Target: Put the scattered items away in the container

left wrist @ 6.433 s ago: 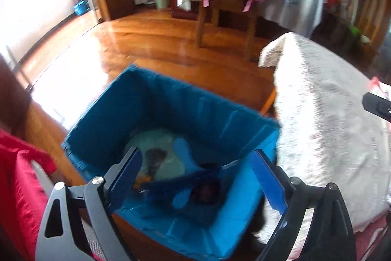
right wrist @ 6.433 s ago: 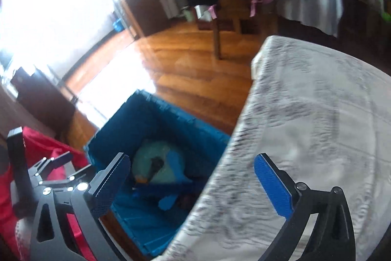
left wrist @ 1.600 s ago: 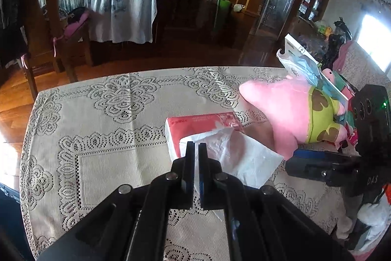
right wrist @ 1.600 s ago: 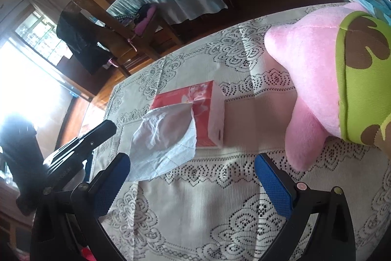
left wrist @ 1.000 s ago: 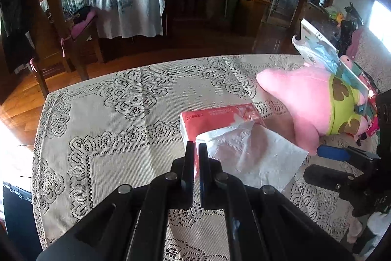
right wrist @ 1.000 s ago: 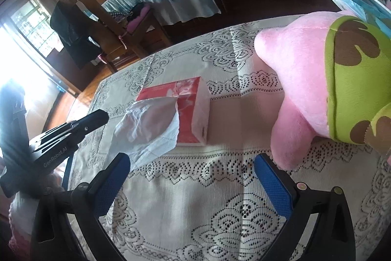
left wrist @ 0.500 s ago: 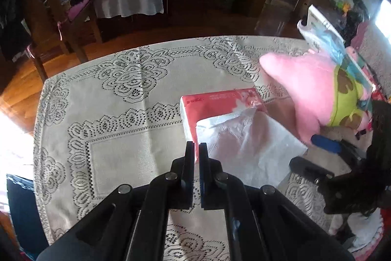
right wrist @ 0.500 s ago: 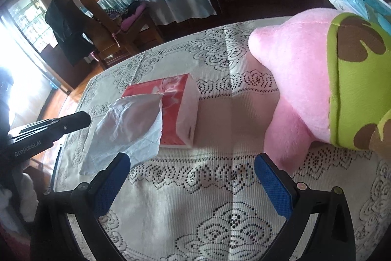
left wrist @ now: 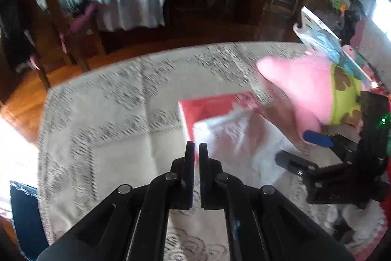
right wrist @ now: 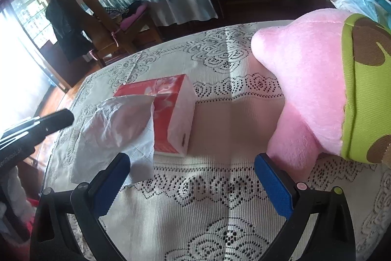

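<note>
While the left gripper [left wrist: 196, 151] hangs over the middle of the table [right wrist: 195, 199], its fingers are pressed nearly together with only a thin slit between them and nothing held. Its tips point at the near edge of the white tissue [left wrist: 234, 138] that trails out of the red box [left wrist: 210, 107]. Half a second ago this view was sharp; now the lace cloth is smeared with motion blur, and the box and tissue sit a little higher and further right in the frame.

The right gripper [right wrist: 193, 175] has its blue-padded fingers [right wrist: 276, 182] spread wide and empty, low over the lace. The box [right wrist: 171, 109] lies flat near the table's middle, tissue [right wrist: 117, 129] draped off its left end onto the cloth. The pink plush [right wrist: 312, 80] lies toward the right edge, one limb touching the cloth just beyond the right finger. It fills more of this view than before, and the box has drifted slightly right.
</note>
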`<state>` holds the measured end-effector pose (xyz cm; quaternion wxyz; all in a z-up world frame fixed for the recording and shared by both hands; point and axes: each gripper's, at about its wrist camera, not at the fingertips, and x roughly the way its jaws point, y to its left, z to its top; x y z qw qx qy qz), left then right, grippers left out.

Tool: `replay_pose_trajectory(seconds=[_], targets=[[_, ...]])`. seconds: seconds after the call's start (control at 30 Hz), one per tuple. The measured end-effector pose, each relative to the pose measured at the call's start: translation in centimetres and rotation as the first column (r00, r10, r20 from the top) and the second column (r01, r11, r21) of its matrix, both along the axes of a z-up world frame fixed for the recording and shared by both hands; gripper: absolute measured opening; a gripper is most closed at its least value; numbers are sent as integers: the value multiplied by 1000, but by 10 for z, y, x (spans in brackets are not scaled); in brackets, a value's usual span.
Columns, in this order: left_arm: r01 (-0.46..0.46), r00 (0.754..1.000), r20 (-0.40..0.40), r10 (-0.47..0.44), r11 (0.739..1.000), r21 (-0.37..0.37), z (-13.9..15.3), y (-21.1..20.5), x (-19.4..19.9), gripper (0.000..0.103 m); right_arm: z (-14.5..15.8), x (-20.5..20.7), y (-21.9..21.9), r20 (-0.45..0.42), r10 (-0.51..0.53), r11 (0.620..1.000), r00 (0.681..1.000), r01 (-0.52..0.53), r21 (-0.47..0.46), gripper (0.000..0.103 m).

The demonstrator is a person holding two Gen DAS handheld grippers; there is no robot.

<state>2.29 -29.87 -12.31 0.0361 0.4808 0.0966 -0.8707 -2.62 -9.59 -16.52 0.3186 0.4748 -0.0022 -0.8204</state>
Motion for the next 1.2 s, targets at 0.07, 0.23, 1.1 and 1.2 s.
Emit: replay_pose_trajectory(seconds=[0.07,0.23,1.1,1.2], targets=[[8,999,35,-9,999,39,-7,-1,-2,3,1,0,-2,3,2,1000,1000,-2,0,103],[-33,998,52,35,999,-36,-12,-4,-1,3,4,0,-1,-4,4,1000,1000,-4,-2,103],[-41,999,-7,41,984,-173,-10,5,5,0,3,3,-4,-57,41,998,998,-38,52,103],[-31,999,26,35,989,-146,-10,4,1,1,8,5,-5,-72,42,998,997,-38,59,103]])
